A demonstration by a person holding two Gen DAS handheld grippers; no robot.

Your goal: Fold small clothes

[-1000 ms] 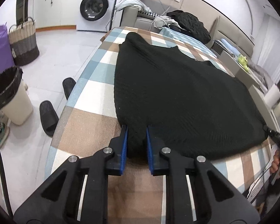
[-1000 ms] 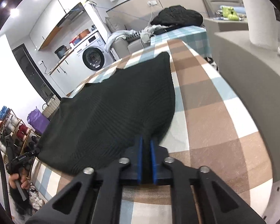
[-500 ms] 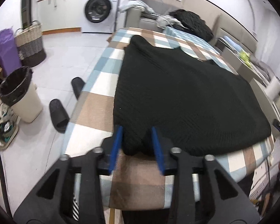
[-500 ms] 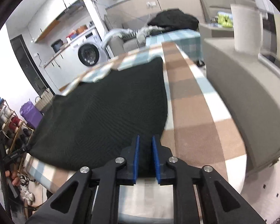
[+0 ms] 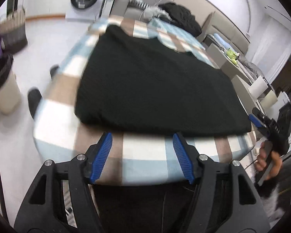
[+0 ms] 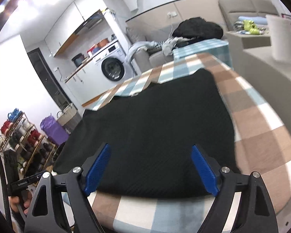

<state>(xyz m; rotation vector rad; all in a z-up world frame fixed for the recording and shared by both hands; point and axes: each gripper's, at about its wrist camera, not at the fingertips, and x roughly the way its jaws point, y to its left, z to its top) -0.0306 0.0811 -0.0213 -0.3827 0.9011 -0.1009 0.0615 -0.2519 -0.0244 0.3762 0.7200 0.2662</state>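
A black knitted garment lies spread flat on the checked tablecloth of the table. My left gripper hovers just short of the garment's near hem at its left corner. Its jaws are opening and nothing is between the blue pads. In the right wrist view the same garment fills the middle. My right gripper hangs over its near right corner, jaws opening wide, pads clear of the cloth. Each gripper shows at the edge of the other's view, held by a hand.
A pile of dark clothes lies on the sofa beyond the table's far end. A grey counter with a paper roll runs along the right. On the floor to the left are a bin, slippers, a basket and a shoe rack.
Both grippers were shut on the garment's near hem. They have since opened, let it go and drawn back toward the table's near edge. The garment now lies flat.
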